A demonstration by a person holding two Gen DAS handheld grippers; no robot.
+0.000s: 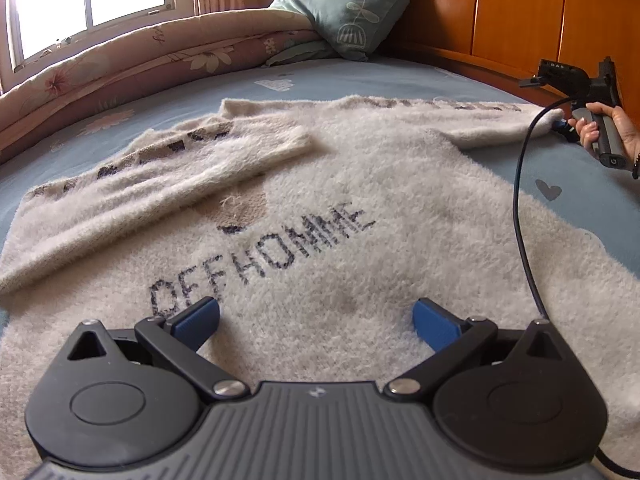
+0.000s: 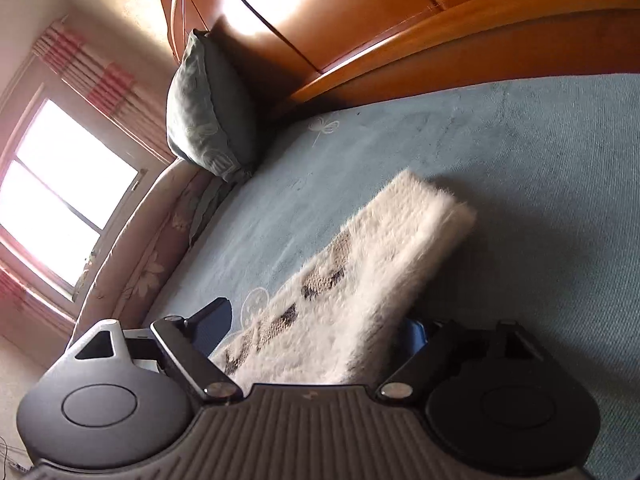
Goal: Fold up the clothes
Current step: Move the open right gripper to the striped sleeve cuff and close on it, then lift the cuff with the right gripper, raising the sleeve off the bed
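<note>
Mostly blue bed (image 1: 360, 76) with fuzzy cream sweater (image 1: 340, 208) spread flat on it, one sleeve (image 1: 172, 176) folded across; other sleeve (image 2: 360, 272) lies between apart fingers of right hand-held gripper (image 2: 320, 328); left hand-held gripper (image 1: 316, 316) spread wide above hem.

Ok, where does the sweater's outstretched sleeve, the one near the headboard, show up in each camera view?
Left wrist view: the outstretched sleeve lies upper right, its cuff at the right gripper.
Right wrist view: it runs up from bottom centre between the right gripper's open fingers, cuff end at centre right.
Shared landmark: the green pillow against the wooden headboard, top centre in the left view, upper left in the right view.
</note>
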